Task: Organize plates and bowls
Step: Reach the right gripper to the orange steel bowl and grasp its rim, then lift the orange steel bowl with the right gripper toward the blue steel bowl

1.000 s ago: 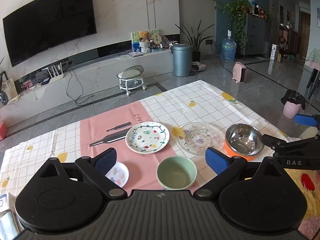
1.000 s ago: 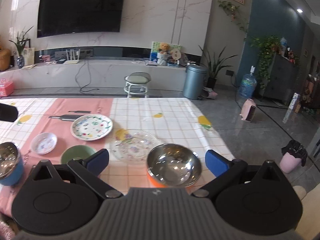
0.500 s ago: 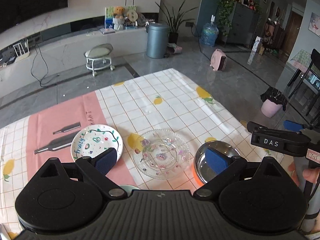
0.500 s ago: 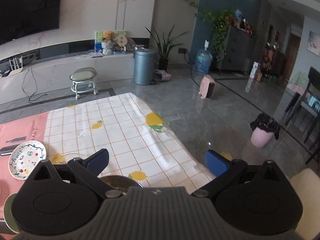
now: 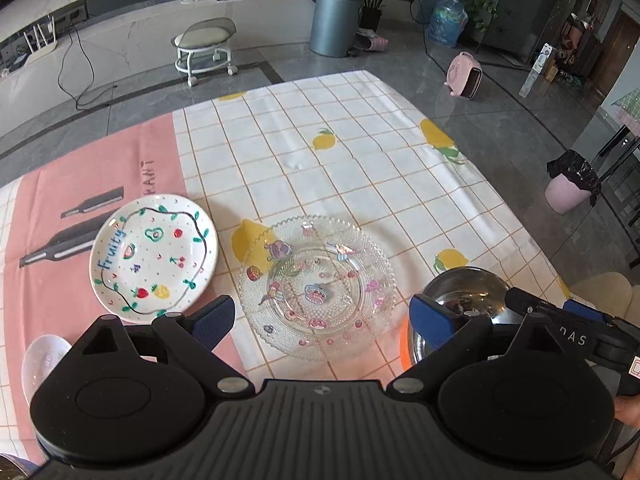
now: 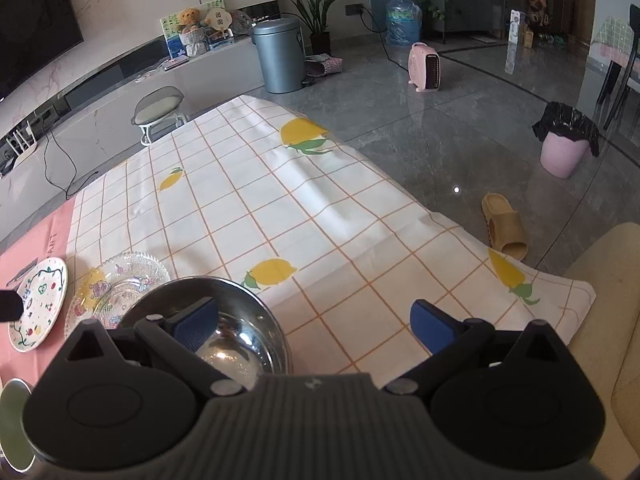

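Note:
A clear glass plate (image 5: 316,286) with small flower prints lies on the tablecloth, just ahead of my open left gripper (image 5: 320,318). A white "Fruity" plate (image 5: 154,254) lies to its left. A steel bowl with an orange base (image 5: 464,300) sits to its right, partly behind my right fingertip pad. A small white dish (image 5: 42,362) peeks out at the lower left. In the right wrist view my open right gripper (image 6: 314,320) hovers over the steel bowl (image 6: 236,328); its left finger is above the bowl's inside. The glass plate (image 6: 116,284), the Fruity plate (image 6: 38,304) and a green bowl (image 6: 14,420) show at the left.
The table edge (image 6: 520,280) runs close on the right, with a cream chair (image 6: 608,320) beyond it. A slipper (image 6: 504,228), a pink bin (image 6: 564,144) and a heater (image 6: 426,66) stand on the floor. The other gripper's arm (image 5: 576,336) reaches in at the right.
Both grippers have moved right and tilted down toward the table. The glass plate now sits centred ahead of my left gripper. The steel bowl now lies under my right gripper's left finger.

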Demonstrator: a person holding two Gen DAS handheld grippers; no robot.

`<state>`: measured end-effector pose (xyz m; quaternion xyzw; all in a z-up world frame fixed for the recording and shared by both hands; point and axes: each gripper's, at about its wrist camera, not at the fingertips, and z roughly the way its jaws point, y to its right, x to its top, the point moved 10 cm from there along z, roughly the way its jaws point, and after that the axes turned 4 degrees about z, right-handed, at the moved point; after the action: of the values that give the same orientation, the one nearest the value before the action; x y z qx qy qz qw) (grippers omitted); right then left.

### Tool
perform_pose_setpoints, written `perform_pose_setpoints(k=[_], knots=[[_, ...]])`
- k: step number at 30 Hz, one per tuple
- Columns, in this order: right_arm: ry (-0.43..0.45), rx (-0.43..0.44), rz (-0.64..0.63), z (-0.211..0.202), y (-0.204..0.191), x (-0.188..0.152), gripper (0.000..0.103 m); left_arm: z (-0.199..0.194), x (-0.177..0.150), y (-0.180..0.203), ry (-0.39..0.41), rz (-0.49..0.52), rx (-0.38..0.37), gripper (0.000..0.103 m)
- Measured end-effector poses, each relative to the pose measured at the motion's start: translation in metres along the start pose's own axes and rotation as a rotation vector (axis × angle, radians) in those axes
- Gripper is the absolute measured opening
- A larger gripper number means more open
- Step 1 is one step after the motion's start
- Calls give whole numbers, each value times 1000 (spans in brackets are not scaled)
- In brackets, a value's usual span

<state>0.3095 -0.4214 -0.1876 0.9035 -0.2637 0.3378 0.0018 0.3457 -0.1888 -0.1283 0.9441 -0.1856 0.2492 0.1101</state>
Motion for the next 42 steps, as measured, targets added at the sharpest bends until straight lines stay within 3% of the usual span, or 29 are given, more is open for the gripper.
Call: perform_pose_setpoints(k=[4, 11, 14, 20, 24, 31, 34, 42], knots=[[-47, 50, 52, 13, 6, -4, 100, 10, -6, 4, -28, 34, 19, 103], [-96, 38, 25, 25, 4, -12, 99, 28, -13, 11, -65, 55, 26, 103], [-115, 46, 15, 28, 2, -15, 87, 38, -17, 15, -94, 37, 13, 103], [-144, 48, 23, 32, 6, -20, 76, 50, -29, 28, -150, 18, -17, 103], [-194, 63, 41, 36, 5, -27, 46, 53, -31, 41, -164, 35, -42, 103], [-212, 116, 44, 36, -5, -31, 24, 48, -25, 59, -148, 24, -115, 103], [-217, 141, 52, 35, -6, -32, 13, 52, -28, 62, -154, 29, -92, 103], [-209, 141, 41, 33, -8, -32, 10, 69, -52, 67, -239, 5, -124, 103]])
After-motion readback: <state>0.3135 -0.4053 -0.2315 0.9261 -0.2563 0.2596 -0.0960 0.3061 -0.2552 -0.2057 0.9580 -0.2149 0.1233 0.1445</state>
